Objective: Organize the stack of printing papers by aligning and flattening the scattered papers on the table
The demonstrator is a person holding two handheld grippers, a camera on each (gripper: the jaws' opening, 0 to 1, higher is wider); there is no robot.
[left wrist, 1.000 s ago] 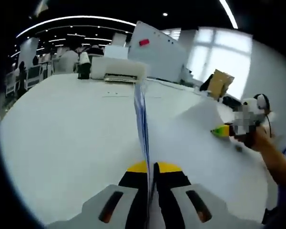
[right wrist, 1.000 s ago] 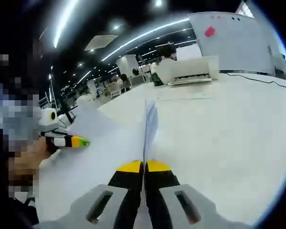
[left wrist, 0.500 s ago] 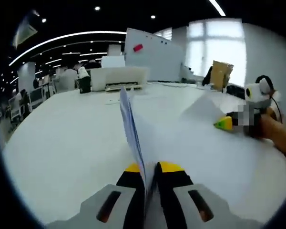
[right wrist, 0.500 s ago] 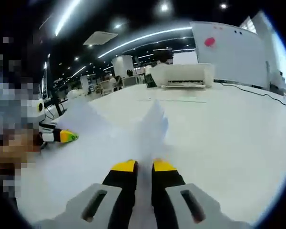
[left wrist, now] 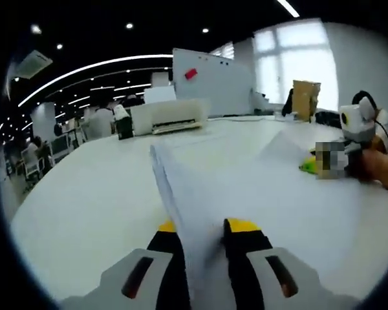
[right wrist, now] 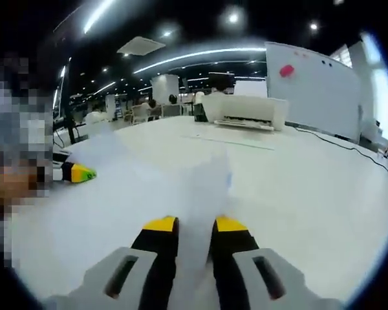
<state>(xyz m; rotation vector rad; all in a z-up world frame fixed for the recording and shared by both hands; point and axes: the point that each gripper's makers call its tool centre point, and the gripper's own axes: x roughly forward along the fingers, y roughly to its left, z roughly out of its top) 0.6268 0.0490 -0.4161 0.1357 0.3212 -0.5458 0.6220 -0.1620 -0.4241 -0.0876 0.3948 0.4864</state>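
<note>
The white counter [left wrist: 84, 194] spreads out ahead of both grippers and off to either side, carrying everything else. On it, directly in front of the left gripper [left wrist: 204, 226], lies the stack of papers [left wrist: 246, 187], a broad white sheaf that runs from between that gripper's jaws forward and to its right; its near left edge lifts up from the counter in a curl. The left gripper's jaws stand a little apart with the paper edge between them, though whether they press on it cannot be told. In the right gripper view the same stack of papers [right wrist: 149, 187] reaches forward and leftward from the right gripper [right wrist: 189, 226], whose yellow-tipped jaws also sit slightly parted on either side of the paper edge; the blur hides whether they grip it.

Far ahead of both grippers, at the counter's back edge, sits a white printer [left wrist: 168, 116], and behind it a whiteboard [left wrist: 213, 81] with a red mark. Beyond the left gripper's right side a brown cardboard box [left wrist: 305, 97] stands before a bright window [left wrist: 297, 58].
</note>
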